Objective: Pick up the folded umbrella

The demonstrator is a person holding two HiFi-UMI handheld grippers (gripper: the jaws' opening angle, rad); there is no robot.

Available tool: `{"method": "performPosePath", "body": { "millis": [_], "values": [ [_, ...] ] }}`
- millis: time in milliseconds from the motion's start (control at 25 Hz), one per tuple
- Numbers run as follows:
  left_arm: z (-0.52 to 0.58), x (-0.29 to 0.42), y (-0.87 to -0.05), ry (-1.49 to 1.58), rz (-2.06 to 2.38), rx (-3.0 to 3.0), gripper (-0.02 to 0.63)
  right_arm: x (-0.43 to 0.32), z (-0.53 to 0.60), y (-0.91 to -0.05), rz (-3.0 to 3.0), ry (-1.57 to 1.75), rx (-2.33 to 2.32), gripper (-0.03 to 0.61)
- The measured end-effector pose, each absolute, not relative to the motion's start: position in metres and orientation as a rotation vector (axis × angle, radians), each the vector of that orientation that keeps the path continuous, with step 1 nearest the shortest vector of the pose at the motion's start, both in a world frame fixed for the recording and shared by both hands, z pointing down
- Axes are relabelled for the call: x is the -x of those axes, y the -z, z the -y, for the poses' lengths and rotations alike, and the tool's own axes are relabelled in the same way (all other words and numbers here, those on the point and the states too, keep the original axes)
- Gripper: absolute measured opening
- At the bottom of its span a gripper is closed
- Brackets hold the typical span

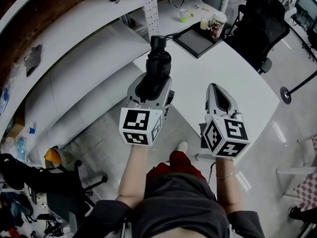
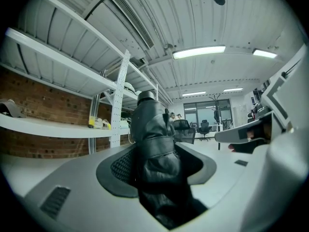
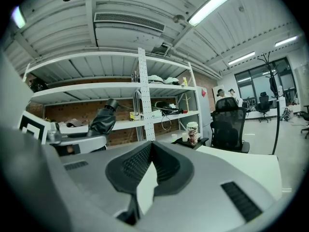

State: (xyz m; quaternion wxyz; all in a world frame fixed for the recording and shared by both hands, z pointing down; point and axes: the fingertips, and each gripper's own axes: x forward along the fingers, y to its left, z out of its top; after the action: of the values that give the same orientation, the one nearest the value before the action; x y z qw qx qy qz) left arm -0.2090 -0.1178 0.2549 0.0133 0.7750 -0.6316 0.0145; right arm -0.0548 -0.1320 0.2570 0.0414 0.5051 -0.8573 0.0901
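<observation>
The folded umbrella [image 1: 157,66] is black, with a round cap at its far end, and it sticks out forward from my left gripper [image 1: 154,86]. That gripper is shut on the umbrella [image 2: 153,139], whose wrinkled fabric fills the space between the jaws of the left gripper [image 2: 155,161]. It is held above the gap between the white table [image 1: 237,83] and the shelving. My right gripper [image 1: 214,87] hovers over the table's near part with its tips together and nothing in them. The right gripper view shows the closed right gripper [image 3: 151,146], and the umbrella [image 3: 103,120] at the left.
At the table's far end lie a dark tablet [image 1: 197,39], a patterned cup [image 1: 218,23] and small cups [image 1: 184,15]. A black office chair [image 1: 260,26] stands to the right. White shelves [image 1: 74,19] on a perforated post [image 1: 150,9] run along the left.
</observation>
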Motion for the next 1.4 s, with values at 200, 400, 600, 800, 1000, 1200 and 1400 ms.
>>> {"method": "performPosePath", "body": {
  "millis": [200,400,600,800,1000,1200,1400],
  "values": [
    [0.105,0.215,-0.252,-0.052,1.989,-2.418,0.239,0.06,0.124,-0.258,2.642,-0.303,-1.525,0.018],
    [0.092,0.22,-0.253,-0.046,1.994,-2.414,0.239,0.069,0.114,-0.26,2.655,-0.285,-1.502,0.018],
    [0.08,0.224,-0.252,-0.032,1.998,-2.407,0.239,0.078,0.103,-0.255,2.66,-0.221,-1.478,0.017],
    [0.074,0.228,-0.251,-0.009,2.002,-2.401,0.239,0.086,0.099,-0.25,2.668,-0.183,-1.476,0.017],
    [0.065,0.235,-0.251,0.002,2.018,-2.385,0.239,0.09,0.093,-0.25,2.676,-0.19,-1.462,0.018],
    [0.059,0.241,-0.248,0.02,2.039,-2.374,0.239,0.091,0.09,-0.248,2.678,-0.18,-1.462,0.018],
    [0.053,0.24,-0.246,0.022,2.051,-2.374,0.239,0.087,0.086,-0.249,2.683,-0.181,-1.468,0.017]
  ]
}}
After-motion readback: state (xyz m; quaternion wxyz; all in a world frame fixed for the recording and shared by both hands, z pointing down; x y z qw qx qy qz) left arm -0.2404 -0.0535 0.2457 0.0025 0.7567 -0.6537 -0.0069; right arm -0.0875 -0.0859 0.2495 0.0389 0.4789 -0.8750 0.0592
